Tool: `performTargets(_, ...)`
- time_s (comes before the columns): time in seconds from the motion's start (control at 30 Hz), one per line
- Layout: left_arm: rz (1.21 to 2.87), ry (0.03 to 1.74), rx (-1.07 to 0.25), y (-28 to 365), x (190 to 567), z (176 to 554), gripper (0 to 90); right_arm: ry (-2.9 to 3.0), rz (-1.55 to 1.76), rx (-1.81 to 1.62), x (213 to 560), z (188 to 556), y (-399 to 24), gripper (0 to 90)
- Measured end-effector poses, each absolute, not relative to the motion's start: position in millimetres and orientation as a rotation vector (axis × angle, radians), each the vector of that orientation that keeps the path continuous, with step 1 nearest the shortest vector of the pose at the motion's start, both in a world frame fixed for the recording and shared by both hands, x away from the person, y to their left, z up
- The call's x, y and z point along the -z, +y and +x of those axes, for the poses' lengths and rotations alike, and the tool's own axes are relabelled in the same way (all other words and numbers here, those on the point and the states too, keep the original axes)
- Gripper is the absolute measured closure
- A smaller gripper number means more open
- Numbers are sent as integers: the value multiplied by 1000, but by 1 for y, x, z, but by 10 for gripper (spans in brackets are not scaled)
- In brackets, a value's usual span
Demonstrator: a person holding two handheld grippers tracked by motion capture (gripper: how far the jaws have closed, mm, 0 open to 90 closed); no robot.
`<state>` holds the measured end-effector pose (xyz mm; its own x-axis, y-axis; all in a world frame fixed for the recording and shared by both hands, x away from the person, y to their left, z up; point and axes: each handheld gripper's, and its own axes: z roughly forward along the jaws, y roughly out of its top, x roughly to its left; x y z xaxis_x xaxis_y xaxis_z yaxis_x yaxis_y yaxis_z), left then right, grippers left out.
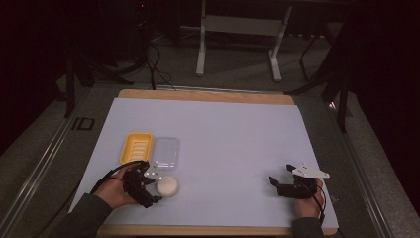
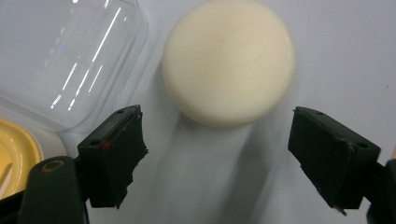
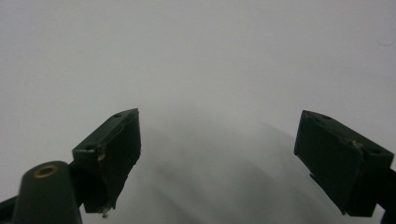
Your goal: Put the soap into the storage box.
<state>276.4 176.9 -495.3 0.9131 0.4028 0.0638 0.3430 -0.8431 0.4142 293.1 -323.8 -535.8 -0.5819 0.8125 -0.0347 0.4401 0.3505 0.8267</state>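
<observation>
on the near left of the bench (image 1: 223, 139) a round cream soap bar (image 1: 167, 186) lies flat, just beside the clear lid (image 1: 165, 153) and yellow tray (image 1: 135, 147). the left gripper (image 1: 153, 189) sits right behind it, fingers (image 2: 114, 149) spread wide and touching nothing. it looks smooth, stiff and probably slick, fairly light; i'd pinch it across its rounded edge, squarely at the middle, or it may squirt out. the right gripper (image 1: 278, 182) rests well apart, fingers (image 3: 109, 149) apart too, empty.
</observation>
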Motion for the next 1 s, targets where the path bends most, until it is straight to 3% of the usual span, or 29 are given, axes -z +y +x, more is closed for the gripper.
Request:
performTargets(0.37,2742,505,-204,159,495,284,141,2177,1092,-1125,536,293,-324,146)
performTargets(1.0,2822,443,-169,136,504,297,151,2178,1096,-1128,536,293,-324,146)
